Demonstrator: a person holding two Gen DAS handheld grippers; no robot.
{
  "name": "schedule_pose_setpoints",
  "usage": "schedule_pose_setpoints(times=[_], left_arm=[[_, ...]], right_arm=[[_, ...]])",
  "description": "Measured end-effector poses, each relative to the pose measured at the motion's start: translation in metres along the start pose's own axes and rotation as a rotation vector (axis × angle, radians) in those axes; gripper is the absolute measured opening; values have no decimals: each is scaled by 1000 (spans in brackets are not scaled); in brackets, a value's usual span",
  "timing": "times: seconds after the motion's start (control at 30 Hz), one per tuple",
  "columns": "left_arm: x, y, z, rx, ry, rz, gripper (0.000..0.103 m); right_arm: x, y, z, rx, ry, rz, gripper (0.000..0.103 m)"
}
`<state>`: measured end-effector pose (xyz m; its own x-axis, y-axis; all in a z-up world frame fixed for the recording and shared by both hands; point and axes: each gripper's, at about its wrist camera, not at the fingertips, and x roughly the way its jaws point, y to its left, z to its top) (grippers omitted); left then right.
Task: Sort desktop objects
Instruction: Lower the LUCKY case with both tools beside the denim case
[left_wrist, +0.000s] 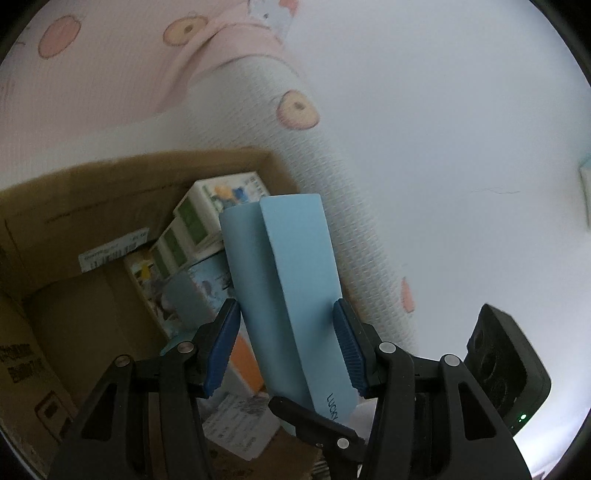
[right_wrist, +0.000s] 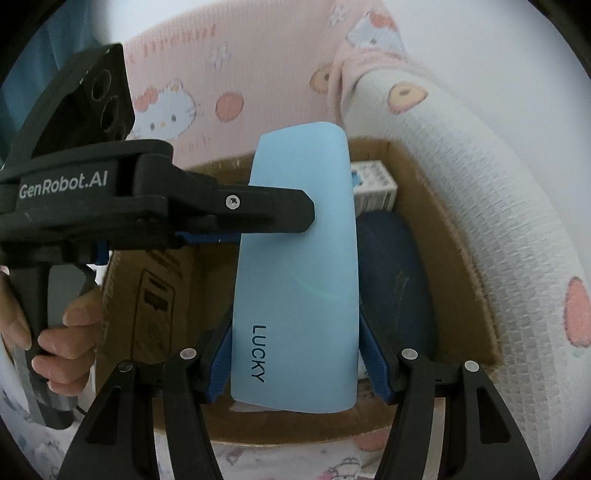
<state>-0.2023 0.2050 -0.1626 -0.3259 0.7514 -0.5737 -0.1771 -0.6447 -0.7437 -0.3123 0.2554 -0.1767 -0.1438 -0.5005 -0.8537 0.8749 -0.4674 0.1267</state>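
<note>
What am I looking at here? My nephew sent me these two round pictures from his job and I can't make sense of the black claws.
No robot here: a person holds a hand-operated gripper in each hand, each carrying a wide-angle camera looking along its fingers, hence the round pictures. One picture comes from the left gripper, the other from the right gripper. Both are closed on the same light blue case printed LUCKY, gripping it from two sides. In the right view you see the left tool from the side and the person's hand on its handle. Below is an open cardboard box with small printed cartons inside, resting on pink cartoon-print fabric.
</note>
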Motion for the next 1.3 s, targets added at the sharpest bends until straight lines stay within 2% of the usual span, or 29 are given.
schedule_pose_setpoints(times=[0.1,0.33,0.53,0.63,0.73,0.87,1.0,1.1,1.17,1.2,1.23,1.3], left_arm=[[8,13,-3,-43,31,3,56],[34,41,0,-170,116,-52,55],[49,49,-2,-203,167,-33,54],[57,54,-7,-225,201,-40,52],[58,60,-7,-254,204,-64,51],[58,64,-8,-272,205,-43,47],[58,64,-10,-265,214,-20,47],[57,68,-11,-287,213,-34,47],[55,71,-10,-303,205,-41,47],[54,73,-10,-314,200,-51,47],[54,74,-10,-320,200,-54,47],[52,76,-10,-333,196,-55,47]], right_arm=[[12,1,0,-29,57,-11,59],[31,-2,0,-83,132,-68,59],[44,-9,-2,-100,191,-70,59],[51,-10,-6,-134,222,-108,59],[53,-4,-9,-198,238,-143,59],[51,-8,-3,-165,290,-131,59],[30,-11,9,-135,254,-107,59],[13,-14,19,-138,206,-119,59],[5,-13,21,-143,181,-142,51],[5,-16,25,-140,179,-157,33],[6,-20,27,-128,188,-164,24],[10,-31,29,-82,207,-169,20]])
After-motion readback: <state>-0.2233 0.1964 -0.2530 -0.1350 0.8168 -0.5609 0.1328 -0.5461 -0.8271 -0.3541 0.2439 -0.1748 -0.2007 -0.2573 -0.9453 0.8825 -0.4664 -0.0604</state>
